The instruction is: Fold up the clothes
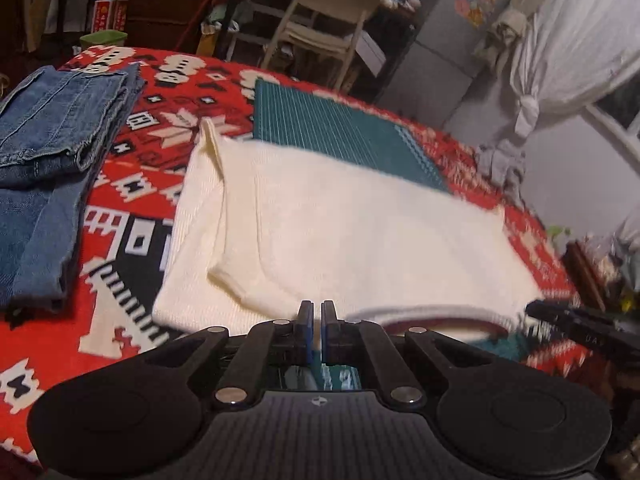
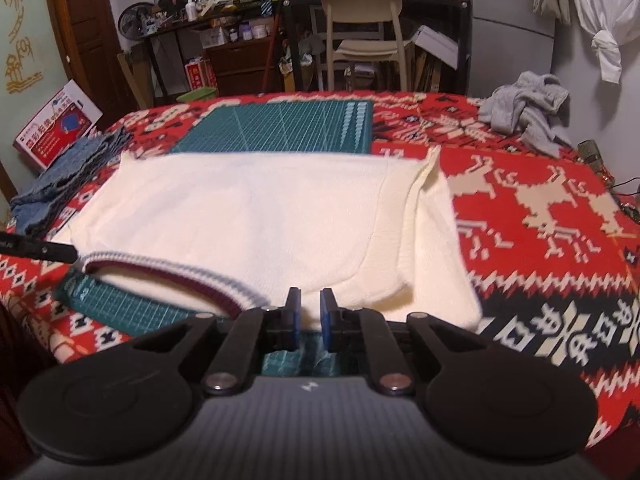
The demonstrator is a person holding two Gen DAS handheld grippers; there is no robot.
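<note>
Cream knit fills both views: we see the sweater (image 1: pixel 320 232) lying flat on the red patterned blanket (image 1: pixel 132 152), its striped collar (image 2: pixel 168 270) at the near edge over a green cutting mat (image 2: pixel 280 128). Our left gripper (image 1: pixel 317 312) is pinched on its near hem, the right gripper (image 2: pixel 310 304) slightly parted around cloth; whether it presses is unclear. Only the left view shows folded jeans (image 1: pixel 52 140) clearly; only the right shows a grey garment (image 2: pixel 524 108) at the far right corner.

left gripper (image 1: pixel 317 312): jaws nearly closed | right gripper (image 2: pixel 310 300): narrow gap (both angled downward)
</note>
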